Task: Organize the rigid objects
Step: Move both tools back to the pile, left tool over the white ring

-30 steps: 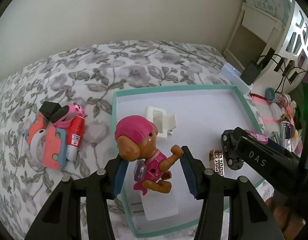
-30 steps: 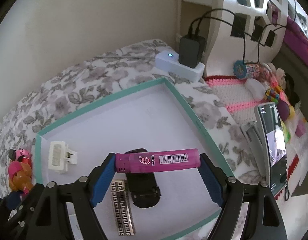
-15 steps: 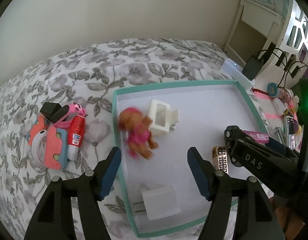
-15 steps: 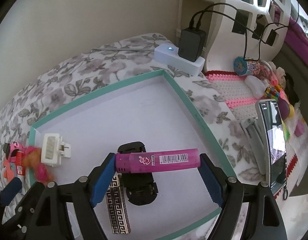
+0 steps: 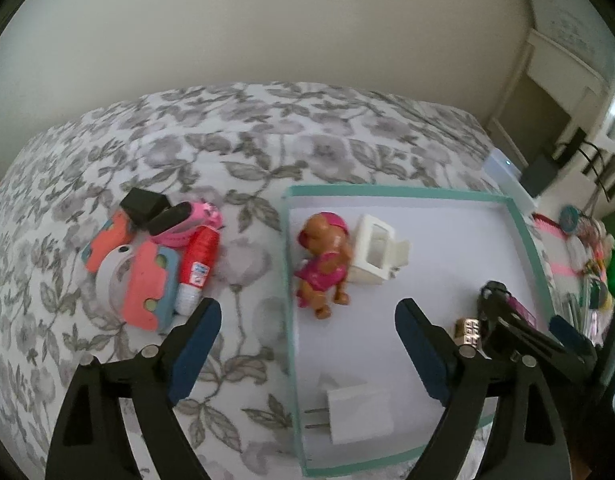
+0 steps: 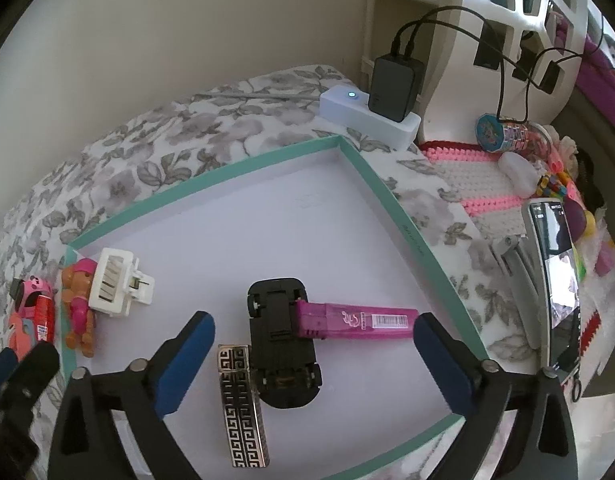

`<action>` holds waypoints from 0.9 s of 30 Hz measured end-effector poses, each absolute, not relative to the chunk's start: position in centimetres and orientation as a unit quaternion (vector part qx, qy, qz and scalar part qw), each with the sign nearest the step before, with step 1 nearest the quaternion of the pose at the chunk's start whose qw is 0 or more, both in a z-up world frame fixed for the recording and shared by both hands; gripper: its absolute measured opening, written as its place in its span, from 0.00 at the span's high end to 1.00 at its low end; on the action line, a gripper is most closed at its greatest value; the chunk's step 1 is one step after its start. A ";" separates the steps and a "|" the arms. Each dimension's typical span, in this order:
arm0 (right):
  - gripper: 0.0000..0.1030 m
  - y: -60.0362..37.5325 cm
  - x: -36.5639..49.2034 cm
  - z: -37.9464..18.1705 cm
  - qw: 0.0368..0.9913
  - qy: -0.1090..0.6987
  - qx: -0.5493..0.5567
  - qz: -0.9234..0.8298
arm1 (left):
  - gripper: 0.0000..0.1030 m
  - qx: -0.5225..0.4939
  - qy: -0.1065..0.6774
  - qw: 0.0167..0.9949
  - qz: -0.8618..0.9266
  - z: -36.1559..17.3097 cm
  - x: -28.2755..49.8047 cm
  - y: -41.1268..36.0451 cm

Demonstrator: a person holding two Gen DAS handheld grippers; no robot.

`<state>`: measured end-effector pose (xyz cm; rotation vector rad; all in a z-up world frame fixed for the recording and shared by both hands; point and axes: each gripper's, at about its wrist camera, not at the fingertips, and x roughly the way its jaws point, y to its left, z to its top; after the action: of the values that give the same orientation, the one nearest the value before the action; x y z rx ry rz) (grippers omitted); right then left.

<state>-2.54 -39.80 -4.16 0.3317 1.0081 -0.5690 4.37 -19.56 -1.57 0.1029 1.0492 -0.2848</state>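
Now both releases complete. Left gripper (image 5: 307, 328) jaws just opened wide, empty; puppy figure (image 5: 323, 262) lies ahead, inside tray (image 5: 525, 236). Right gripper (image 6: 315, 344) jaws just opened; pink lighter (image 6: 355, 320) rests between tips, on tray floor, unpressed. Withdraw straight back, avoid nudging black toy car (image 6: 283, 344).

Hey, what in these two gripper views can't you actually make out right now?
- Left wrist view: pink tube and black toy car, mostly hidden behind the right gripper.
- Right wrist view: white plug adapter, cut off by the left jaw; barcode print on the tube too small.
- Phone screen: glare, unreadable.
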 end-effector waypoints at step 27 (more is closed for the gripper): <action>0.00 -35.7 -0.9 -2.0 0.853 0.460 0.126 -0.213 | 0.05 -0.039 0.550 0.834 0.028 -2.8 7.7 -10.1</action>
<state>-0.92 -35.72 -2.00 0.2654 0.9674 -0.4473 7.68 -10.13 -2.85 -0.0831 1.1659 0.0604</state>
